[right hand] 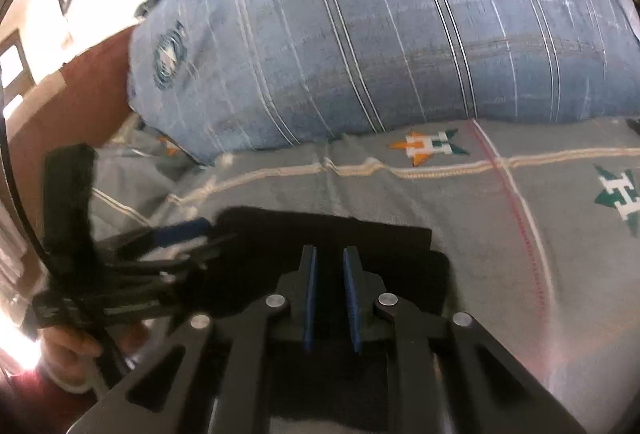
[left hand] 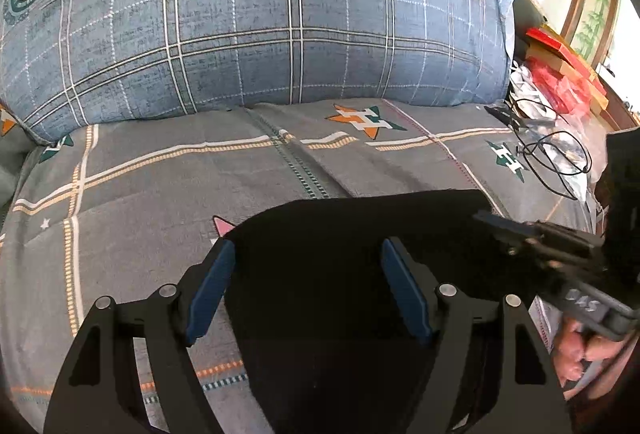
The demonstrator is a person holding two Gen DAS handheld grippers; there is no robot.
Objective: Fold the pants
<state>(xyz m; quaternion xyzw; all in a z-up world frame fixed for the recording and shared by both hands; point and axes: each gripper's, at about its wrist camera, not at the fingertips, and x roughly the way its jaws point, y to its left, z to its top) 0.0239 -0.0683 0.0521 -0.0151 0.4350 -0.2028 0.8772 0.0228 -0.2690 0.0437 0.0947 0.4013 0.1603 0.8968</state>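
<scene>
Black pants [left hand: 340, 234] lie folded on the grey patterned bedcover [left hand: 160, 185]. My left gripper [left hand: 308, 246] is open, its blue-padded fingers wide apart above the pants' near part. The right gripper [left hand: 520, 234] shows at the right edge of the left wrist view, over the pants' right side. In the right wrist view the pants [right hand: 380, 234] lie under my right gripper [right hand: 330, 254], whose fingers stand a narrow gap apart with no cloth between them. The left gripper [right hand: 176, 234] shows blurred at the left.
A large blue plaid pillow [left hand: 280, 13] lies across the back of the bed. Black cables [left hand: 552, 157], plastic bags and red boxes [left hand: 560, 53] sit at the right edge. A wooden headboard [right hand: 80, 93] is at the left in the right wrist view.
</scene>
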